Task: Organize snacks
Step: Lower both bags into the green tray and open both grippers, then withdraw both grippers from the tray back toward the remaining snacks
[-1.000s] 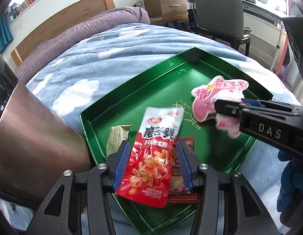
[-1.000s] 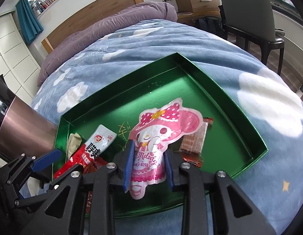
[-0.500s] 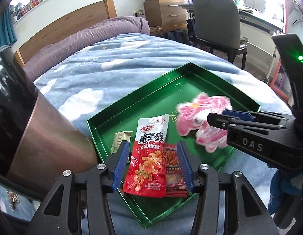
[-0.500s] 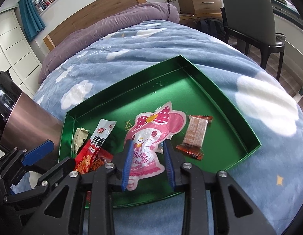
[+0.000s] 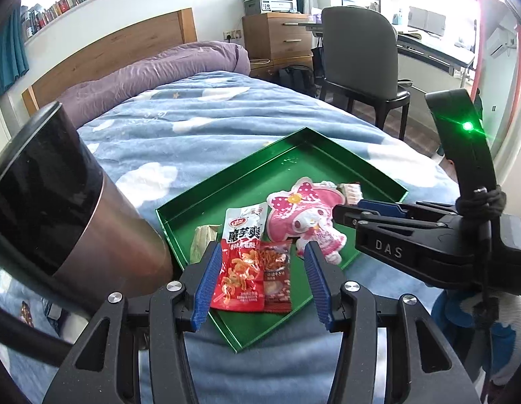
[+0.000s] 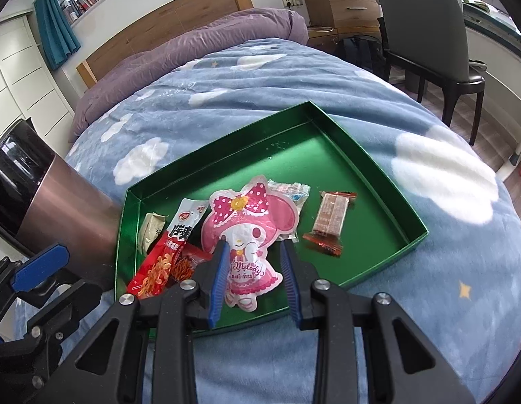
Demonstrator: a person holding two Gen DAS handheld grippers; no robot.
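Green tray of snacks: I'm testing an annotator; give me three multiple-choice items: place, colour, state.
1. In the right wrist view, the brown wafer bar lies: A) right of the pink pouch; B) left of it; C) outside the tray.
2. The tray is: A) silver; B) green; C) blue.
3. The pink pouch is: A) clamped in a gripper; B) standing upright; C) lying flat in the tray.
A: it sits apart, right of the pouch. B: its walls are green. C: it rests on the tray floor, right gripper open above.

Bare tray (image 6: pixel 327 155) floor beyond snacks (image 6: pixel 250 222)
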